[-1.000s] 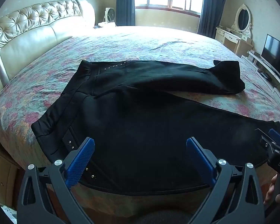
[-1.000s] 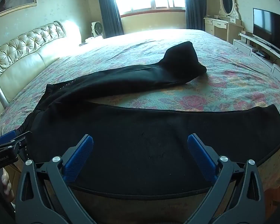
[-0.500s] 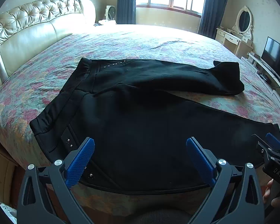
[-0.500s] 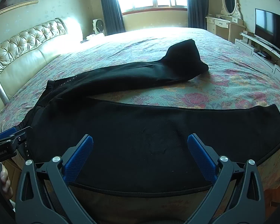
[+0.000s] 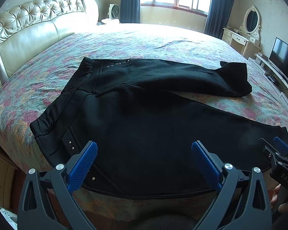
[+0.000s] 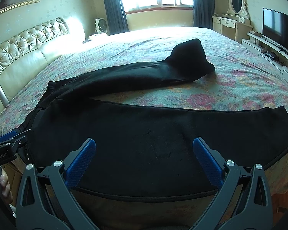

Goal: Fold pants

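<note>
Black pants (image 5: 144, 118) lie spread on the bed with the waistband at the left. The near leg runs along the bed's front edge to the right. The far leg runs right, its cuff bunched up (image 5: 234, 78). My left gripper (image 5: 144, 151) is open and empty above the hip area near the front edge. My right gripper (image 6: 144, 149) is open and empty above the near leg (image 6: 153, 134). Each gripper shows at the edge of the other's view: the right one (image 5: 278, 153), the left one (image 6: 7, 145).
The bed (image 5: 144, 42) has a floral cover and a tufted cream headboard (image 5: 28, 28) at the left. A dresser with mirror (image 5: 245, 34) and a TV on a low stand (image 5: 282, 55) stand at the right. A window with dark curtains is behind.
Both grippers have risen and drawn back slightly, so the pants sit lower and farther in view. The pants have not moved. Both grippers stay open.
</note>
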Available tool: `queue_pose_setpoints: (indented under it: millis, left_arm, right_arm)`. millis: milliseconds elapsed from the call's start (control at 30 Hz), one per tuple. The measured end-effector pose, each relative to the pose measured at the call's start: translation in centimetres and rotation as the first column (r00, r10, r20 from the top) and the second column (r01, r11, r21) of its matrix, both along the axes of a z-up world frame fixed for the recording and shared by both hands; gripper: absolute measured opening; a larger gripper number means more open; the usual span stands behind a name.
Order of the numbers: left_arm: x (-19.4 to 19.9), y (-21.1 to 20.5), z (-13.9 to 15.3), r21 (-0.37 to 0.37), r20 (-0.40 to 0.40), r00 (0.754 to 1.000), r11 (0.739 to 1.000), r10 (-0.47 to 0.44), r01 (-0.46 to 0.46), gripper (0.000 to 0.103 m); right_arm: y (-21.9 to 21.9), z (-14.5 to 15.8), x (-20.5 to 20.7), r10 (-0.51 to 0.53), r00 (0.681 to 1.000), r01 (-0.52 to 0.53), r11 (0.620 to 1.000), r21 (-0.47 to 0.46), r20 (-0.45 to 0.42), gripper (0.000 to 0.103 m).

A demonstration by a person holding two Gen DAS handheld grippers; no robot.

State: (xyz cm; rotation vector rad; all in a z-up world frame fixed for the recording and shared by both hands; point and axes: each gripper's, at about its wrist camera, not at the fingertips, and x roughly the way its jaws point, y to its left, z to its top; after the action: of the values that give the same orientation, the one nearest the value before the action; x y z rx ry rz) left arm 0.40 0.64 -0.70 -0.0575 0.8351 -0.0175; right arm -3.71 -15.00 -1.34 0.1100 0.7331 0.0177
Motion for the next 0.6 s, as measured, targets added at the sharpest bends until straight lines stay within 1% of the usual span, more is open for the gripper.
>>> queue_pose_setpoints:
  millis: [600]
  left_arm:
    - [0.05, -0.1, -0.23, -0.006, -0.017, 1.0, 1.0, -0.005, 0.005, 0.098]
  right_arm:
    - [-0.05, -0.65, 0.45, 0.004, 1.0, -0.004, 1.0, 0.008, -0.021, 0.101]
